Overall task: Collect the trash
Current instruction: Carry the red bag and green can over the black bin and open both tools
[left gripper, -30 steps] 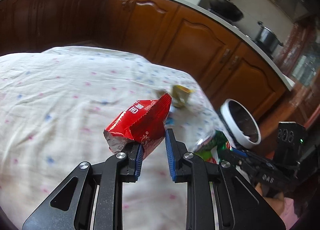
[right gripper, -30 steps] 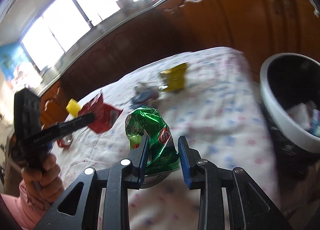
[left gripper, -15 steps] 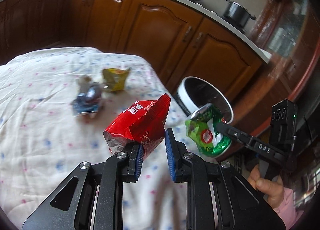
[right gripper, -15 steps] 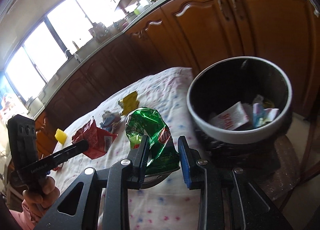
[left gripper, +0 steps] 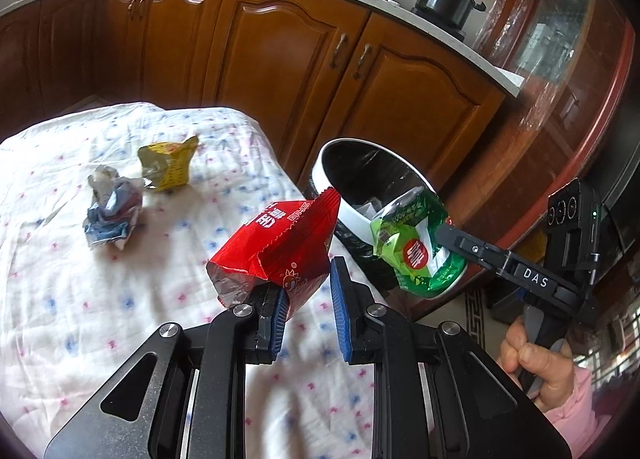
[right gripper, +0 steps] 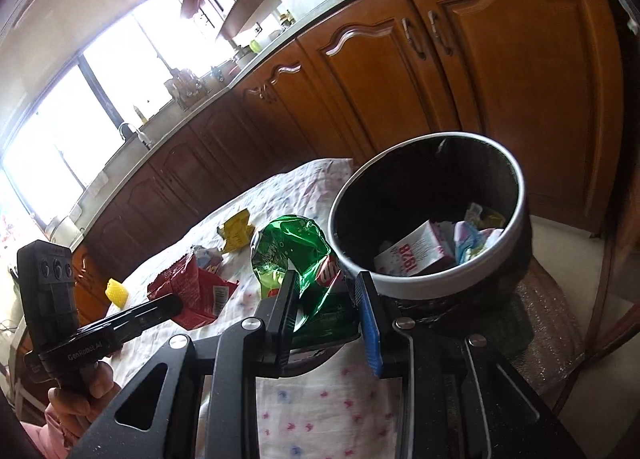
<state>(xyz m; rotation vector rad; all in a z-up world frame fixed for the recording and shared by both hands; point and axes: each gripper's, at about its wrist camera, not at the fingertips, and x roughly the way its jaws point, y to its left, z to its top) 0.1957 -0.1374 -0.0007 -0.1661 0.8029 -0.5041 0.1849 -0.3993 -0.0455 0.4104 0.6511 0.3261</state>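
My left gripper is shut on a red snack bag and holds it above the table's right edge. My right gripper is shut on a crushed green can and holds it at the near rim of the black trash bin. The can and bin also show in the left wrist view. The red bag shows in the right wrist view. A yellow wrapper and a crumpled blue-grey wrapper lie on the tablecloth.
The bin holds a white carton and other wrappers. It stands on a chair seat beside the table. Wooden cabinets run behind. A small yellow object lies at the table's far left.
Both grippers have moved closer to the bin with their loads. The green can is now at the bin's rim. The red bag is nearer the table's right edge.
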